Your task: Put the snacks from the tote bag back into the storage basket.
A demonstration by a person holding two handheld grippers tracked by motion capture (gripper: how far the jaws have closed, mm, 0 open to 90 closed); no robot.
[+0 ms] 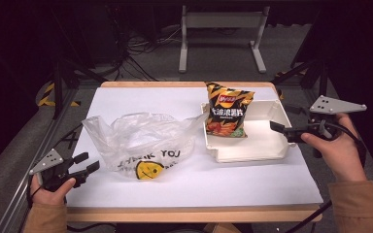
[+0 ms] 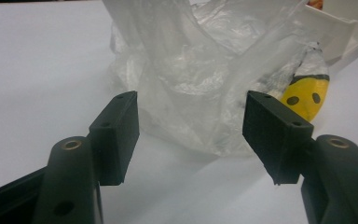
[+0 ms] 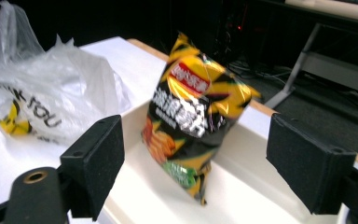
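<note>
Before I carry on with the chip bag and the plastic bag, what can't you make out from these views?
- Chip bag: small print unreadable, too small in the high view and motion-blurred in the right gripper view; its back faces away.
- Plastic bag: any contents are veiled by crumpled film; the lettering is partly folded under.
- White tray: the floor behind the chip bag is hidden.
- Left hand-held gripper: the bag's top is cut off by the upper edge.

Chip bag point(image 1: 228, 112) propped upright in white tray point(image 1: 267, 148); crumpled plastic bag point(image 1: 141, 138) beside tray.

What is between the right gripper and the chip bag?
Nothing but the bare floor of the white tray. The right gripper, open, faces the chip bag leaning in it, seen in the right gripper view.
</note>
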